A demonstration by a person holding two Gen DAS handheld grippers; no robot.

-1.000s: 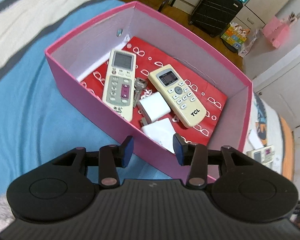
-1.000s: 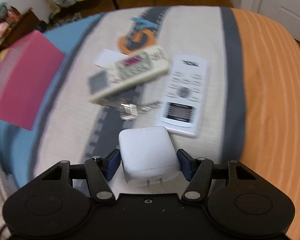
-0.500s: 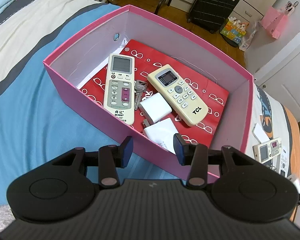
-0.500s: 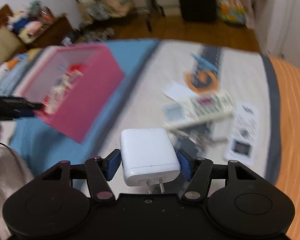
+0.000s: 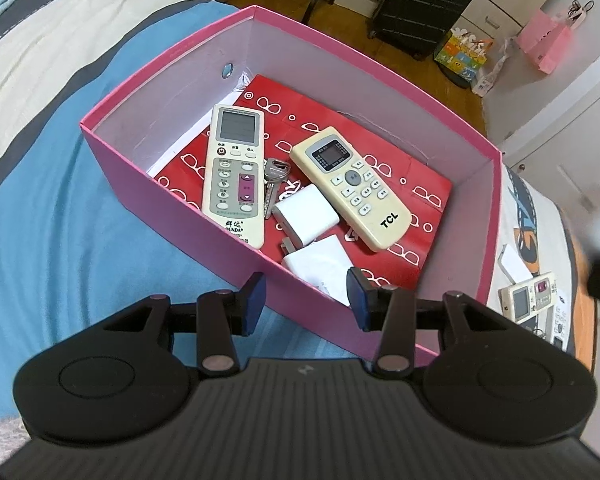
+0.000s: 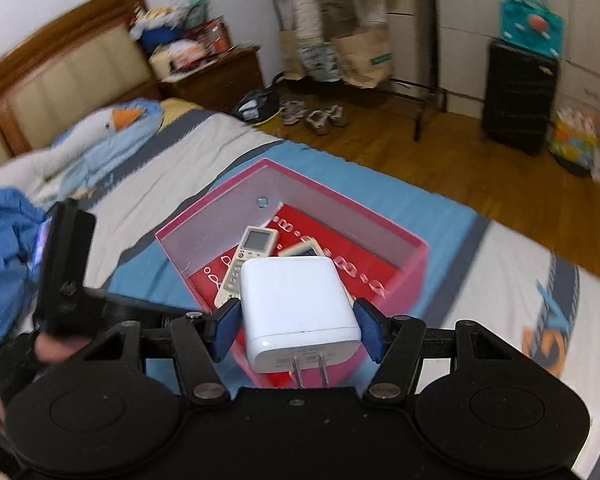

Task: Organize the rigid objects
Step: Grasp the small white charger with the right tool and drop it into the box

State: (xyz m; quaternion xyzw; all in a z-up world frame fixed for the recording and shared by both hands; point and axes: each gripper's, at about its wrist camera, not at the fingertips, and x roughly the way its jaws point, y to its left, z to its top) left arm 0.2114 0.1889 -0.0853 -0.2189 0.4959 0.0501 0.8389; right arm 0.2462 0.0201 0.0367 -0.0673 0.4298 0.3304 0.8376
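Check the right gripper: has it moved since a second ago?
Yes. The right gripper, clamped on the white charger, has swung from over the remotes on the bedspread toward the pink box, which now lies straight ahead behind the charger.

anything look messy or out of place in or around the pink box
Nothing damaged or spilled. Inside the pink box the two remotes, key and two white chargers lie loosely at mixed angles. One remote is still on the bedspread outside, beyond the box's right wall.
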